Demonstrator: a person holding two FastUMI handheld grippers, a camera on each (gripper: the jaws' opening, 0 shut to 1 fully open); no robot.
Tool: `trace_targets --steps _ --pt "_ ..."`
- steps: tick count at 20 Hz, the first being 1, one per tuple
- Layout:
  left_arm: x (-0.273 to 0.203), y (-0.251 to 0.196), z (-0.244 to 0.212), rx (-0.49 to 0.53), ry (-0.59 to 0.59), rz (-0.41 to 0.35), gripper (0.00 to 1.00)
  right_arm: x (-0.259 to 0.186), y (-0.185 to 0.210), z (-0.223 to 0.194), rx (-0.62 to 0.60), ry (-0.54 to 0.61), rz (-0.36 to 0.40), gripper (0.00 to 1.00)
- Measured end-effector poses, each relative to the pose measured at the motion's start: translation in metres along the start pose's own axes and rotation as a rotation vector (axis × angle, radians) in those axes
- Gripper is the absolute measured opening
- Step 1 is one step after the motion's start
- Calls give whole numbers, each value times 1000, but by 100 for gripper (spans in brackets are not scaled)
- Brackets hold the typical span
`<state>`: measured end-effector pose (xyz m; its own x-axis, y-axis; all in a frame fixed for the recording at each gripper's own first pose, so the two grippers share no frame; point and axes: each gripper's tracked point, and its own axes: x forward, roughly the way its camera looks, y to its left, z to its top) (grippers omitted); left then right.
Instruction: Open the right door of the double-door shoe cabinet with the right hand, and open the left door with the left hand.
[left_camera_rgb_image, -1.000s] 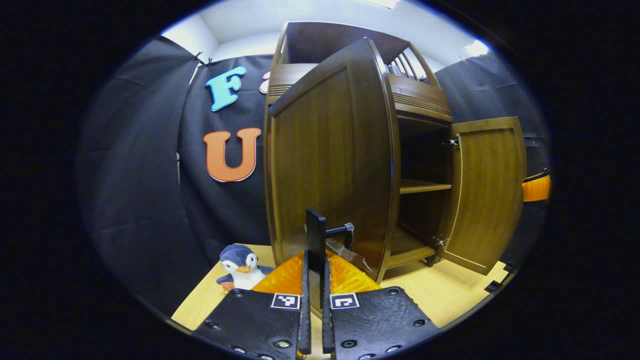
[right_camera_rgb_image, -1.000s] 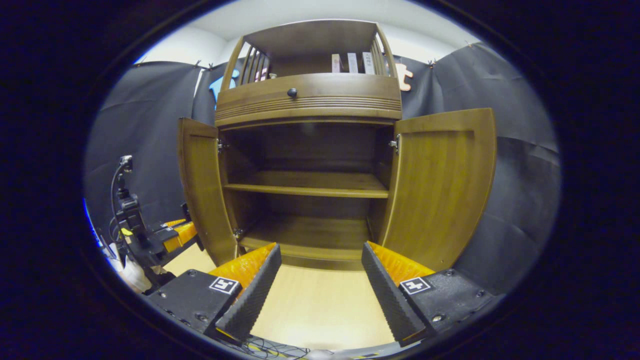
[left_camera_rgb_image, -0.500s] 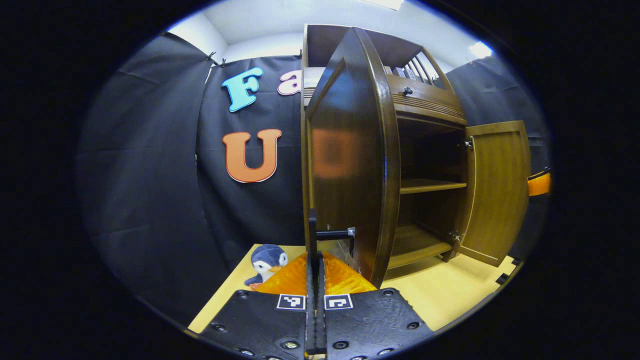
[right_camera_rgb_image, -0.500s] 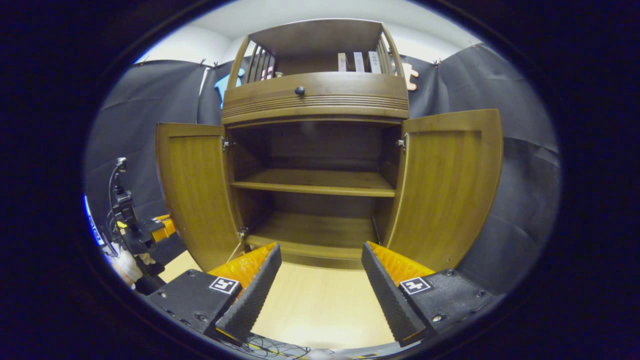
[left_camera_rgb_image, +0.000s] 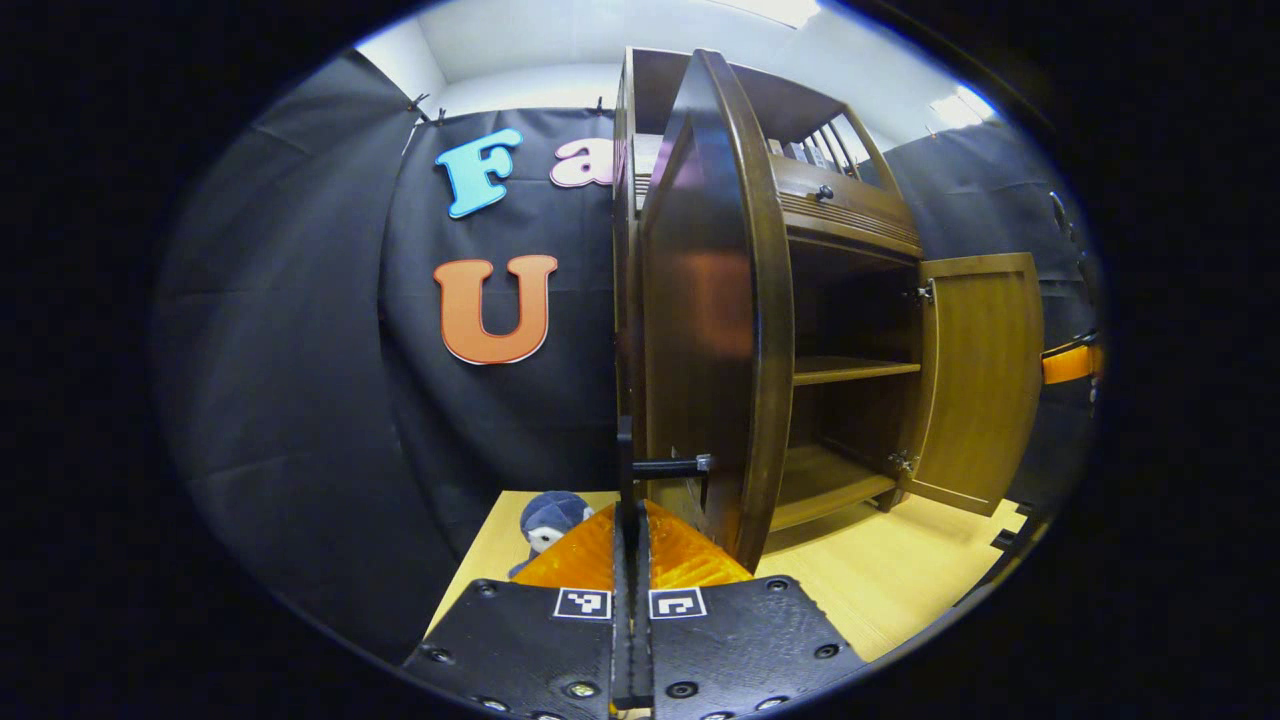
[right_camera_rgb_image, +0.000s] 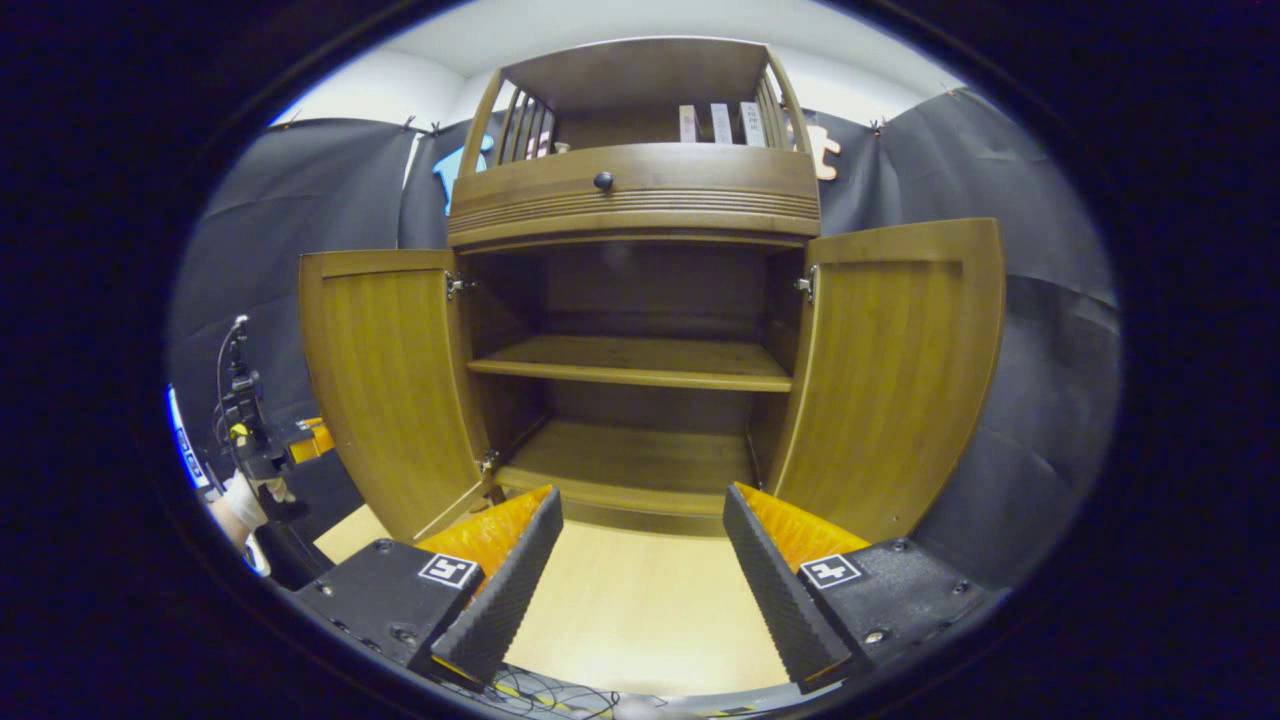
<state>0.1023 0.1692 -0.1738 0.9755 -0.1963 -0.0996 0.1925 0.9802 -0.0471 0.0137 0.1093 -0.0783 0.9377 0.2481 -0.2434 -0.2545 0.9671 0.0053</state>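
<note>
Brown wood makes up the double-door shoe cabinet (right_camera_rgb_image: 632, 200), which stands on a pale wooden surface (right_camera_rgb_image: 640, 620) against black cloth walls. In the right gripper view, both doors stand wide open: the left door (right_camera_rgb_image: 385, 380) swings out to the left and the right door (right_camera_rgb_image: 895, 370) to the right, showing 1 bare shelf (right_camera_rgb_image: 630, 365) and the cabinet floor below it. Above the doors sits a drawer with a small dark knob (right_camera_rgb_image: 603, 181). The right claw (right_camera_rgb_image: 640, 585) hovers in front of the cabinet, its 2 fingers spread wide apart and holding nothing. Far to the left a gloved hand (right_camera_rgb_image: 245, 500) holds the other tool beside the left door. In the left gripper view, the left claw (left_camera_rgb_image: 632, 560) is closed, its 2 fingers pressed on the dark bar handle (left_camera_rgb_image: 660, 466) of the left door (left_camera_rgb_image: 705, 300), seen edge-on. A plush penguin (left_camera_rgb_image: 548, 518) sits on the surface just behind the claw, near the cloth wall.
</note>
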Motion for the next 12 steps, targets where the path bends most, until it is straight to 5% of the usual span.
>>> trace_targets --steps 7,10,12 --pt "-4 6 -6 -32 17 -154 1 -7 2 -1 -14 4 14 100" --pt "-13 15 -16 9 79 -149 7 -11 2 1 -16 -3 19 100" --pt "-24 30 -24 14 109 -99 53 -13 3 2 -12 -11 22 100"
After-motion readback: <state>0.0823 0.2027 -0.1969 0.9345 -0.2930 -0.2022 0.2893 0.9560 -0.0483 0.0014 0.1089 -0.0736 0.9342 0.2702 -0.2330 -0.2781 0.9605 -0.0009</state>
